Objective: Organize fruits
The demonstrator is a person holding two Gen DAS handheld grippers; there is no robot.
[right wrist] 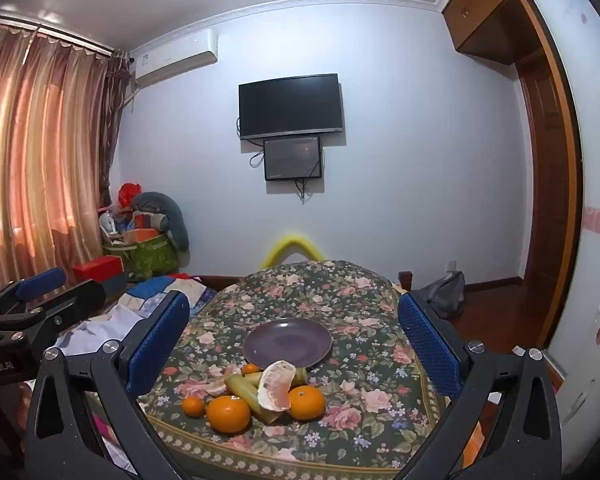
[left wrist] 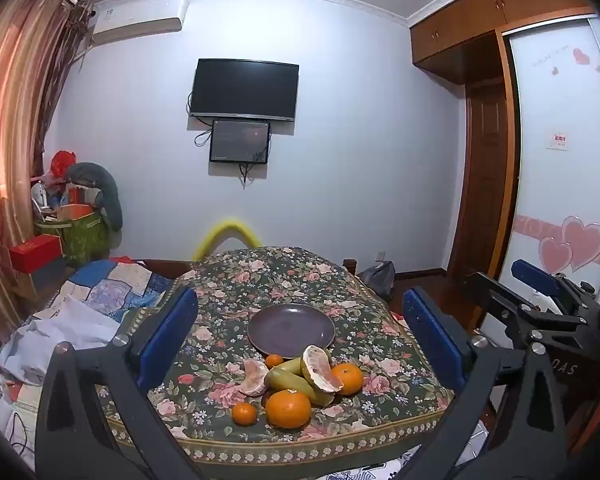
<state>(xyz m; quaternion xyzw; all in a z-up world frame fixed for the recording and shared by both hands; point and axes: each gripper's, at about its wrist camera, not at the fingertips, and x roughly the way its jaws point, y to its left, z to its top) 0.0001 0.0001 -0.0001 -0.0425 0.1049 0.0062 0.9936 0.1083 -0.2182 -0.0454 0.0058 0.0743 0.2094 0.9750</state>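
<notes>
A dark purple plate [left wrist: 291, 329] [right wrist: 287, 342] lies bare on a floral cushion [left wrist: 276, 280] [right wrist: 340, 292]. In front of it is a pile of fruit: a large orange [left wrist: 288, 408] [right wrist: 228, 414], another orange [left wrist: 348, 378] [right wrist: 307, 402], small mandarins [left wrist: 244, 413] [right wrist: 193, 406], green bananas [left wrist: 296, 384] [right wrist: 246, 392] and pomelo pieces [left wrist: 320, 370] [right wrist: 276, 386]. My left gripper [left wrist: 300, 340] is open and empty, held back from the pile; it also shows at the left of the right wrist view [right wrist: 28, 300]. My right gripper [right wrist: 294, 344] is open and empty; it also shows at the right of the left wrist view [left wrist: 540, 292].
The cushion sits on a bed with a patchwork quilt [left wrist: 108, 288] to the left. Boxes and bags [left wrist: 76, 232] stand by the curtain. A TV [left wrist: 244, 90] hangs on the far wall. A wardrobe and door [left wrist: 488, 168] are on the right.
</notes>
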